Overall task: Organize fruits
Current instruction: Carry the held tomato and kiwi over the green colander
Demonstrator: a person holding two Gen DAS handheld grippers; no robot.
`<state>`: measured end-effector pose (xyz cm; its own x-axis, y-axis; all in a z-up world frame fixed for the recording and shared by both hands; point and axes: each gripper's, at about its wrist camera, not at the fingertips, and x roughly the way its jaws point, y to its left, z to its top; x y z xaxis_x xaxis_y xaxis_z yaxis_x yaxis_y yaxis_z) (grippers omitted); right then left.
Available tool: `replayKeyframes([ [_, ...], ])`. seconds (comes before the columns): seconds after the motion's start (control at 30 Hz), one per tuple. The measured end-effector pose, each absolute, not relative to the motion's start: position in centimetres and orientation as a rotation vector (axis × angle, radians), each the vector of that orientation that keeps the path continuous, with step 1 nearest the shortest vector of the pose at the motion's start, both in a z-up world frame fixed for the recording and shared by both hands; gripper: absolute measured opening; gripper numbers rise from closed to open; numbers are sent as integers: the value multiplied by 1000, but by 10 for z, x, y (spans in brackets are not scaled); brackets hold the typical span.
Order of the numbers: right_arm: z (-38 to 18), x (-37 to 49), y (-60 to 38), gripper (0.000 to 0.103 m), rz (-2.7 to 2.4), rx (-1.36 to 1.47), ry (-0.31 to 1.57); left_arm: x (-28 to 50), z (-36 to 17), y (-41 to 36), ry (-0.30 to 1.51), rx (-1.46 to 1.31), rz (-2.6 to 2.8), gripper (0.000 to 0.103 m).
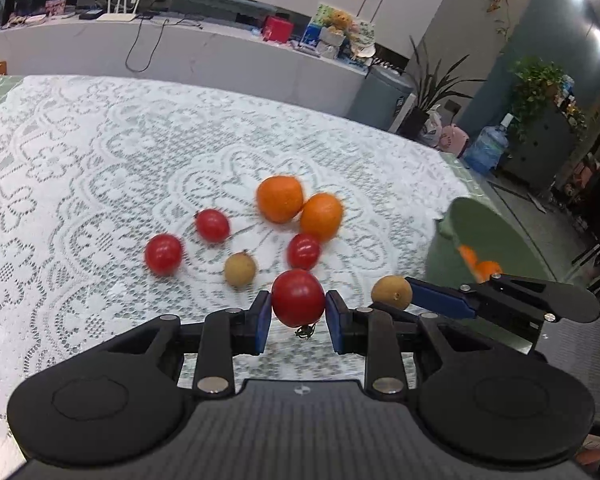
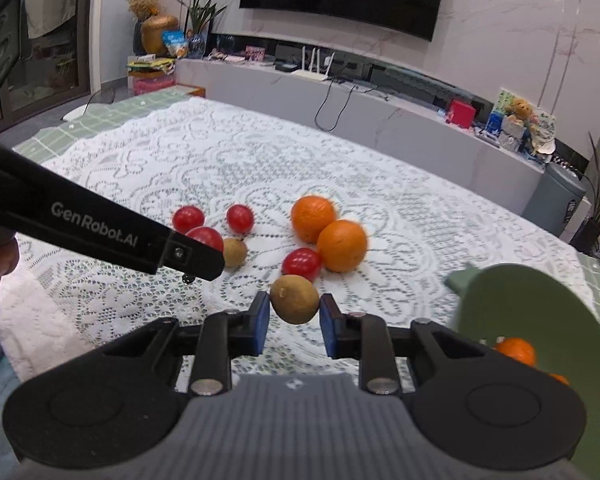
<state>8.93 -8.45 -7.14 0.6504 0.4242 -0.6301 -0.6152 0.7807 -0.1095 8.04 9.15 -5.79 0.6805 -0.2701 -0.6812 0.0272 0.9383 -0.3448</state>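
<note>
My left gripper is shut on a red tomato, held just above the lace cloth. My right gripper is shut on a brown round fruit, also lifted. In the left wrist view that brown fruit hangs to the right of the tomato, against a blue finger of the right gripper. On the cloth lie two oranges, three tomatoes and another brown fruit. A green bowl at the right holds oranges.
A white lace cloth covers the green checked table, whose edge runs at the right behind the bowl. A low white cabinet with a router and boxes stands beyond the table. A person's hand shows at the left.
</note>
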Motion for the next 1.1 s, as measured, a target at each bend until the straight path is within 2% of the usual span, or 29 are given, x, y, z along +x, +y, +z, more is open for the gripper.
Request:
replayKeyframes([
  [0.47, -26, 78, -151, 23, 503, -280, 544, 78, -22, 44, 756, -280, -289, 32],
  [0.87, -23, 82, -225, 23, 377, -254, 584, 101, -12, -12, 763, -256, -461, 32],
  [1.1, -29, 101, -260, 23, 340, -181, 675, 127, -12, -52, 792, -162, -541, 32],
])
